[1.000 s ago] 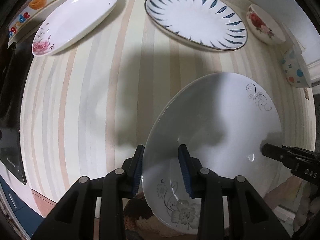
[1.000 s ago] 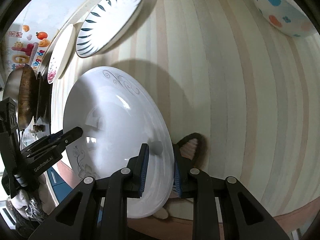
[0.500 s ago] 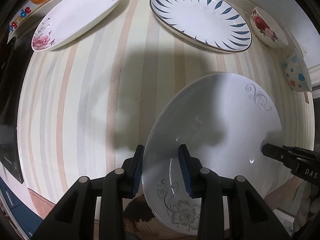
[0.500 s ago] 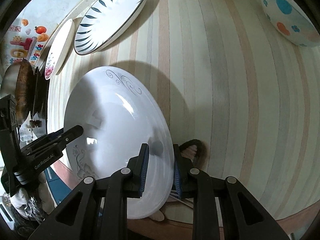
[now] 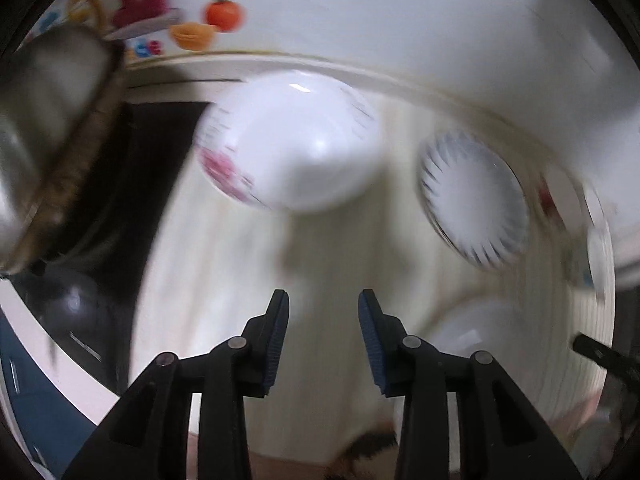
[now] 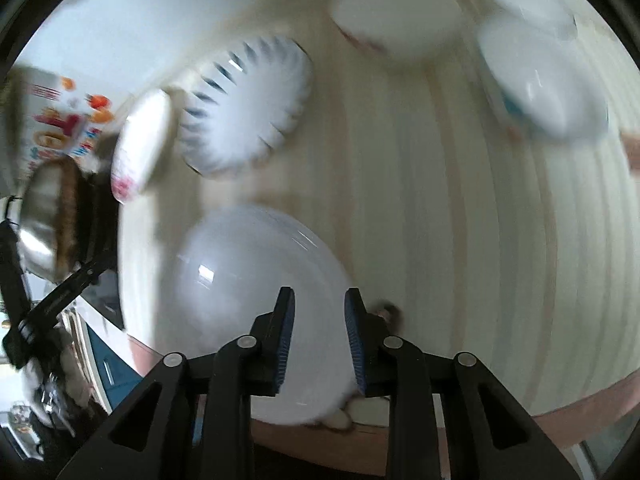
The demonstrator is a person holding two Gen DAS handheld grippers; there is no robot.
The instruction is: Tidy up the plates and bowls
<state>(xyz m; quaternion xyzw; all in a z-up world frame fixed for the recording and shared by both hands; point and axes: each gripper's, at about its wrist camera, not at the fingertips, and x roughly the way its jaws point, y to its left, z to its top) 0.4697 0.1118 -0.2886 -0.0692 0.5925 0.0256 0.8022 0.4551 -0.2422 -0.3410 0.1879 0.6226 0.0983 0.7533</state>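
Both views are blurred by motion. My left gripper (image 5: 323, 312) is open and empty above the striped table (image 5: 224, 264). It faces a white plate with pink flowers (image 5: 292, 148); a blue-leaf plate (image 5: 474, 196) lies to its right. My right gripper (image 6: 320, 316) has its jaws around the rim of a large white plate (image 6: 248, 292) at the table's front edge. The blue-leaf plate (image 6: 246, 108) and the pink-flower plate (image 6: 140, 144) lie beyond it. The left gripper's arm (image 6: 56, 300) shows at the left, off the plate.
A rose bowl (image 6: 396, 20) and a dotted bowl (image 6: 540, 80) stand at the back right. A metal pot (image 5: 44, 136) on a black stove (image 5: 148, 184) is at the left. A wall with fruit stickers (image 5: 188, 20) runs behind the table.
My left gripper has let go of the large white plate and swung up and left toward the pink-flower plate. My right gripper still holds the plate's rim, and both views have tilted up.
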